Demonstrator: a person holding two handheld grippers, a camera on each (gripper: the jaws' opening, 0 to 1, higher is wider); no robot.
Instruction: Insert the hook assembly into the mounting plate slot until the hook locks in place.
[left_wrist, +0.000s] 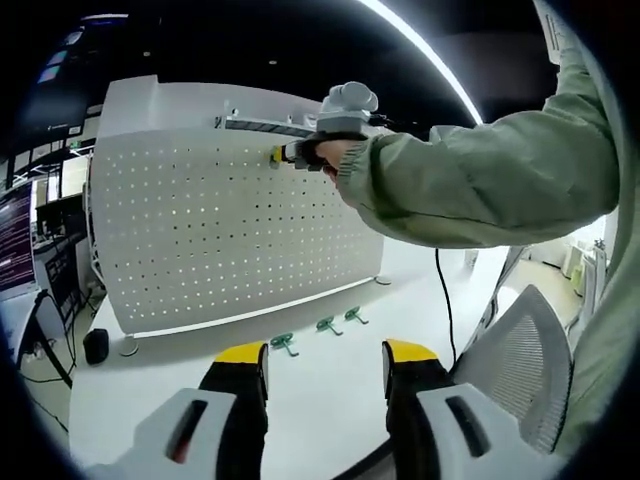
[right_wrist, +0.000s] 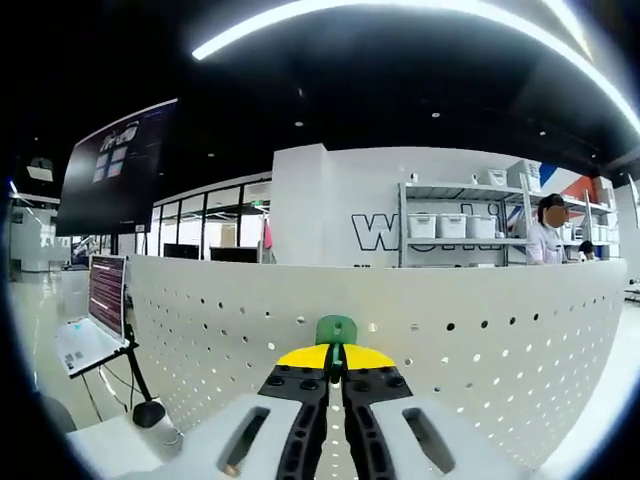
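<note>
The right gripper (right_wrist: 336, 362) pinches a green hook (right_wrist: 336, 330) against the pegboard (right_wrist: 480, 350) near its top edge. The left gripper (left_wrist: 325, 368) idles with fingers wide above the worktop (left_wrist: 330, 400), three spare hooks (left_wrist: 318, 328) at twelve o'clock. Pressing squarely should seat the hook.

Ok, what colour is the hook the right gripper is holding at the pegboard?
Green. The hook shows best in the right gripper view, pinched in the right gripper.
</note>
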